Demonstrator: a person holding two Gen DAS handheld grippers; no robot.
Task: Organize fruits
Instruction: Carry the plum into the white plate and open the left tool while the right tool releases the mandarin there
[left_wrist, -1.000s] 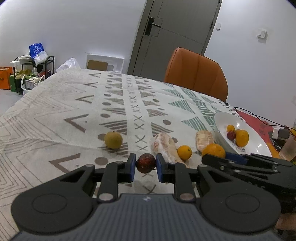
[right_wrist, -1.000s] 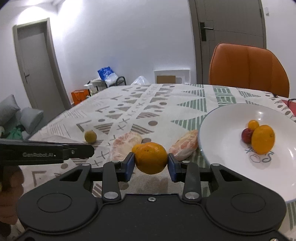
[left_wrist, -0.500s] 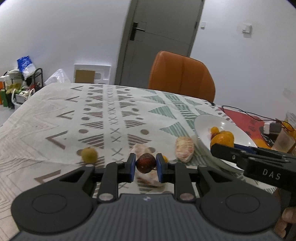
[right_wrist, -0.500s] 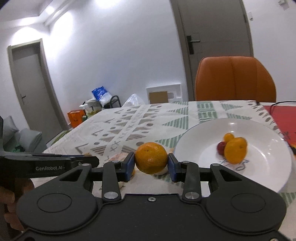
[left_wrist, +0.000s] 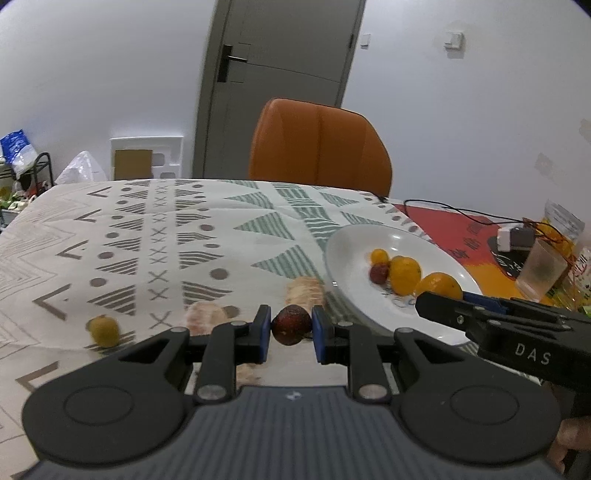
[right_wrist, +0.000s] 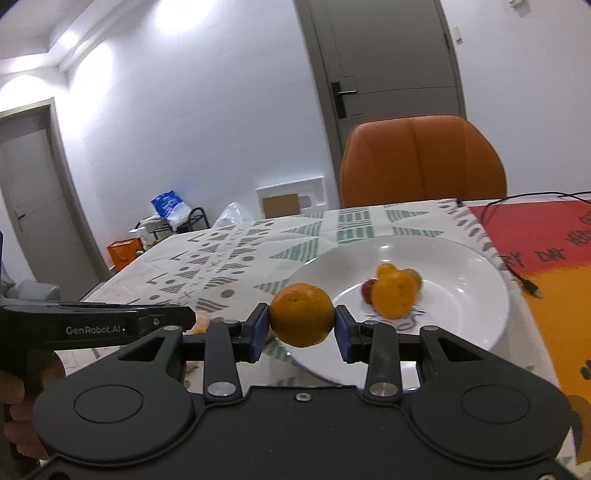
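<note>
Orange (right_wrist: 301, 314) gripped in right tongs (right_wrist: 301, 328) has swung over the plate (right_wrist: 480, 332); left tongs (left_wrist: 291, 334), clamping a dark plum (left_wrist: 291, 325), follow, both nearly ready to drop.

Open worktop (left_wrist: 122, 236): bare patterned cloth filled the frame's upper left.
Plate (right_wrist: 476, 295): its right half lay free; fruit cluster (right_wrist: 393, 291) crowded its centre.
Lower centre: peeled segments (left_wrist: 304, 291) and small green fruit (left_wrist: 104, 330) lay in the way.

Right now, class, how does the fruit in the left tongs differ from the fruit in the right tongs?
The round orange fruit in the right tongs is bright and larger, over the white plate. The small dark red fruit in the left tongs is over the patterned tablecloth. Both are gripped and lifted.
</note>
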